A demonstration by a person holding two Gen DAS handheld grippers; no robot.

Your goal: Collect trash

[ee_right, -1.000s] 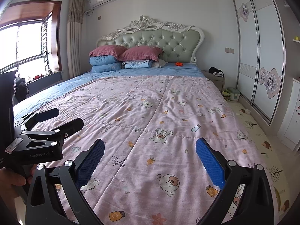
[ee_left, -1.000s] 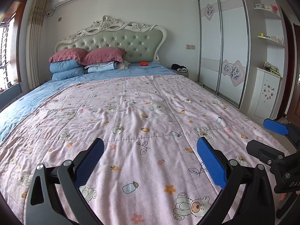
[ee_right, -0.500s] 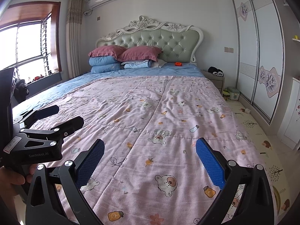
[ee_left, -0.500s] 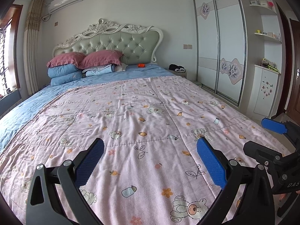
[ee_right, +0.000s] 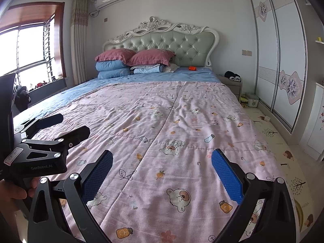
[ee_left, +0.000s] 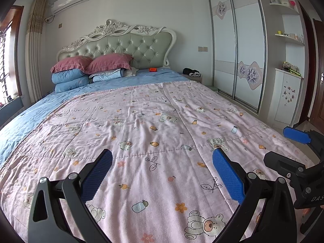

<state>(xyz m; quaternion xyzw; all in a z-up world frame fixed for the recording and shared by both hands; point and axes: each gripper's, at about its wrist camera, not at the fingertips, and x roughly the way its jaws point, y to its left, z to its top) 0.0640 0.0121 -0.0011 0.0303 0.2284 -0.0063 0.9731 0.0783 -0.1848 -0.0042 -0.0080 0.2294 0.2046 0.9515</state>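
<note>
A small orange object [ee_left: 152, 69] [ee_right: 192, 68] lies on the blue sheet near the headboard, far from both grippers. A crumpled white piece [ee_left: 131, 72] [ee_right: 173, 67] sits beside the pillows. My left gripper [ee_left: 162, 168] hangs open over the foot of the pink quilt [ee_left: 154, 121], with nothing between its blue pads. My right gripper [ee_right: 162, 168] is likewise open and empty over the quilt [ee_right: 182, 117]. Each shows in the other's view: the right gripper [ee_left: 275, 144] at the right edge, the left gripper [ee_right: 75, 124] at the left, held by a hand [ee_right: 12, 190].
Stacked pillows [ee_left: 89, 68] lie at the headboard [ee_right: 168, 40]. A nightstand [ee_right: 232, 81] with a dark item stands right of the bed. Sliding wardrobe doors [ee_left: 239, 46] line the right wall. A patterned floor mat [ee_right: 283, 151] and a small box [ee_right: 252, 99] lie beside the bed.
The left wrist view swayed slightly left and back. Both grippers stay open and empty over the foot of the bed.
</note>
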